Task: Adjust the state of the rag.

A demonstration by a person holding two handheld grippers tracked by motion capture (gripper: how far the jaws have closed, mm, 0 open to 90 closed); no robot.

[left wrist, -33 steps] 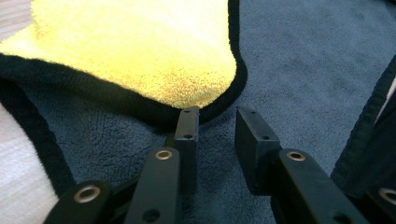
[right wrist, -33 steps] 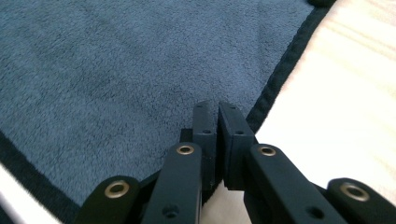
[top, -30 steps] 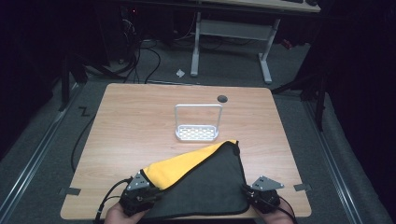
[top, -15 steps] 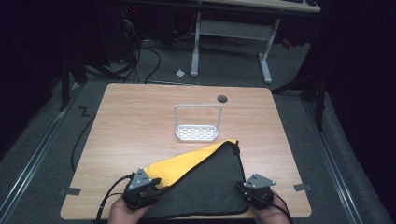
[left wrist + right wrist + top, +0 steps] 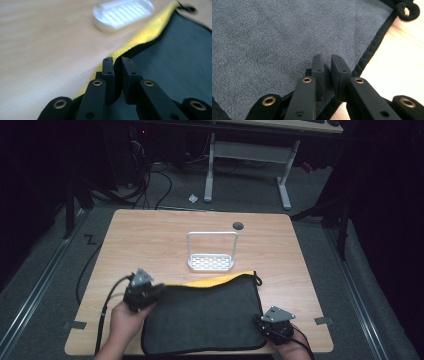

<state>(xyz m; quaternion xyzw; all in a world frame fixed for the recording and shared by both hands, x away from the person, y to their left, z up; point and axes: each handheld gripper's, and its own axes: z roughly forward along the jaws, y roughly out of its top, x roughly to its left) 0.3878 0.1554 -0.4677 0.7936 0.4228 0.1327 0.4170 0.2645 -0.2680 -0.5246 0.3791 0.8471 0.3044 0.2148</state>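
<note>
We see a dark grey cloth (image 5: 205, 317) with a yellow underside lying flat on the near half of the table (image 5: 150, 240), a yellow strip (image 5: 210, 281) showing along its far edge. Our left gripper (image 5: 159, 290) sits at the cloth's far left corner, jaws nearly closed and pinching the edge there. Our right gripper (image 5: 259, 322) sits at the near right corner, jaws likewise narrowed on the black hem. A small white rack (image 5: 211, 252) stands just beyond the cloth, apart from it, and a hanging loop (image 5: 408, 10) marks the far right corner.
</note>
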